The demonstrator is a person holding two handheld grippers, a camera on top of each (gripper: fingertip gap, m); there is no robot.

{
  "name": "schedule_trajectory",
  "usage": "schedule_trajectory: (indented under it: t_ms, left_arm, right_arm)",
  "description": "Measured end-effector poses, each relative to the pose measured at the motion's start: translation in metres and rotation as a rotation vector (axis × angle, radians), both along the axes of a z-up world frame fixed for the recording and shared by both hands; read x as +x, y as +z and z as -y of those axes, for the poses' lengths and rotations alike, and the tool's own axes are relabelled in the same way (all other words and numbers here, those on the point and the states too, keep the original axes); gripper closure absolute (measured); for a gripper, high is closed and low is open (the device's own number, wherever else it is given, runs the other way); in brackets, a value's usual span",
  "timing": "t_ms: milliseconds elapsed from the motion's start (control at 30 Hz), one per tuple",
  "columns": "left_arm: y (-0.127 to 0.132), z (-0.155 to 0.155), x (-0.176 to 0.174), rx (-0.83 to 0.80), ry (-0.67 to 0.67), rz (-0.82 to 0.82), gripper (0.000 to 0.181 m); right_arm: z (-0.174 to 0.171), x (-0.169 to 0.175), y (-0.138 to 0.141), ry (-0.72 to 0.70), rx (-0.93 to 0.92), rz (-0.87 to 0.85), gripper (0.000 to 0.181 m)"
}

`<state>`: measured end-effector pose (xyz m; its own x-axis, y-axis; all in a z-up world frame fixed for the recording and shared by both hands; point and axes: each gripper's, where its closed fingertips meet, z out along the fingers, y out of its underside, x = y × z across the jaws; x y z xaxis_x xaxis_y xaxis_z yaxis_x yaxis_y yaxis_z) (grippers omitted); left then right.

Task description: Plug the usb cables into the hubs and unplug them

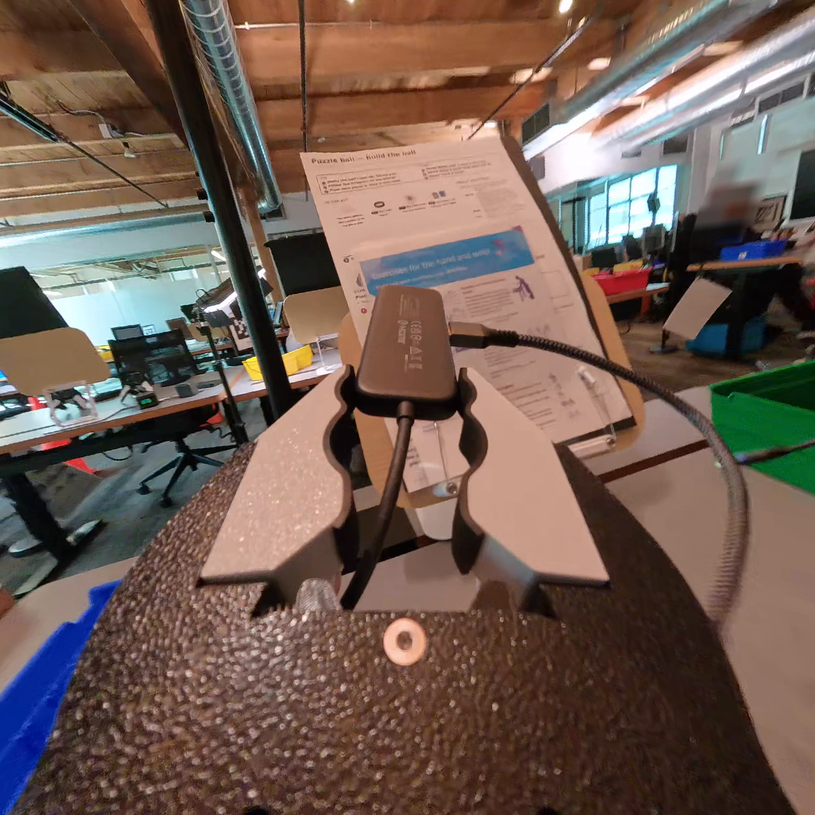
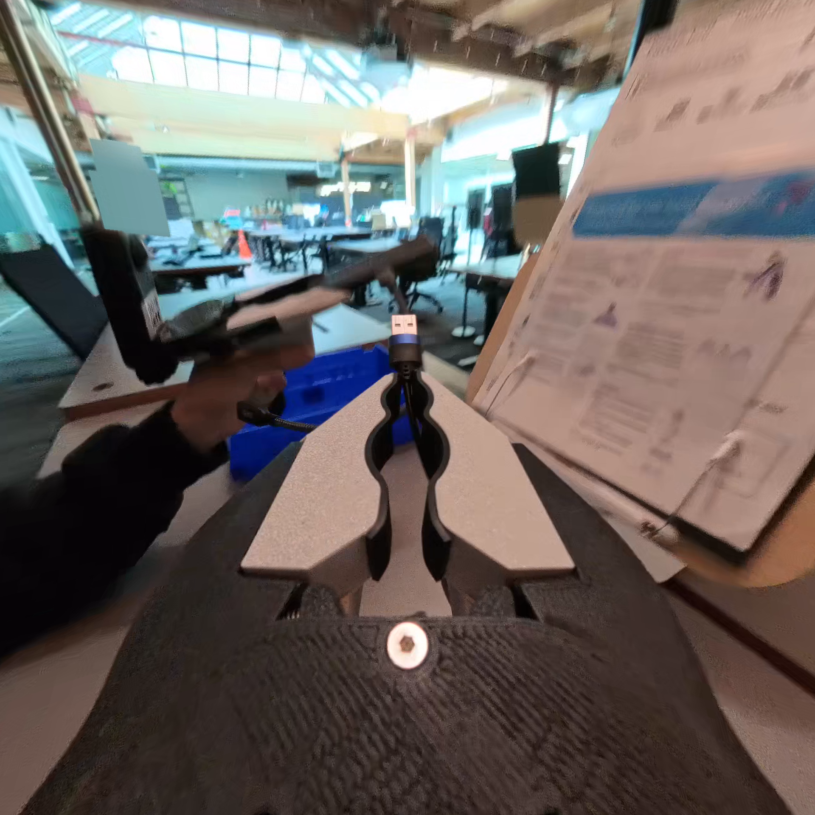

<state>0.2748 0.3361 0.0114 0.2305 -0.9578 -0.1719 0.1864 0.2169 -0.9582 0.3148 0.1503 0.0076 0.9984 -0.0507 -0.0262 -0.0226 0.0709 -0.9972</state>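
My left gripper (image 1: pixel 405 388) is shut on the lower end of a dark grey USB hub (image 1: pixel 405 348) and holds it up in the air. The hub's own black cable (image 1: pixel 388 485) runs down between the fingers. A braided cable (image 1: pixel 661 388) has its metal plug (image 1: pixel 467 336) against the hub's right side, apparently plugged in. My right gripper (image 2: pixel 405 383) is shut on a black cable just below its USB-A plug (image 2: pixel 405 339), which has a blue ring and points up. The left gripper (image 2: pixel 264 317) and the hub (image 2: pixel 388 264) show blurred at the left in the right wrist view.
A clipboard stand with printed sheets (image 1: pixel 441 264) stands close behind the hub and to the right in the right wrist view (image 2: pixel 661 353). A green bin (image 1: pixel 772 419) sits at the right, a blue bin (image 1: pixel 35 683) at the left. A black pole (image 1: pixel 220 220) rises behind.
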Motion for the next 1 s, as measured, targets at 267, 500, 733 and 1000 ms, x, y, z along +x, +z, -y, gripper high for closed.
schedule_trajectory:
  t_ms: [267, 500, 733, 1000]
  left_arm:
    - [-0.002, 0.032, 0.011, 0.057, -0.092, -0.063, 0.136]
    - [-0.006, 0.036, 0.014, 0.047, -0.122, -0.081, 0.136]
    - [-0.009, 0.037, 0.015, 0.025, -0.149, -0.095, 0.136]
    - [-0.029, 0.073, 0.032, 0.017, -0.273, -0.180, 0.136]
  right_arm:
    - [0.137, 0.060, 0.041, -0.482, -0.058, 0.184, 0.176]
    - [0.236, 0.147, -0.013, -0.711, 0.017, -0.115, 0.177]
    - [0.249, 0.180, -0.087, -0.821, -0.248, -0.267, 0.176]
    - [0.181, 0.155, -0.086, -0.677, -0.420, -0.143, 0.119]
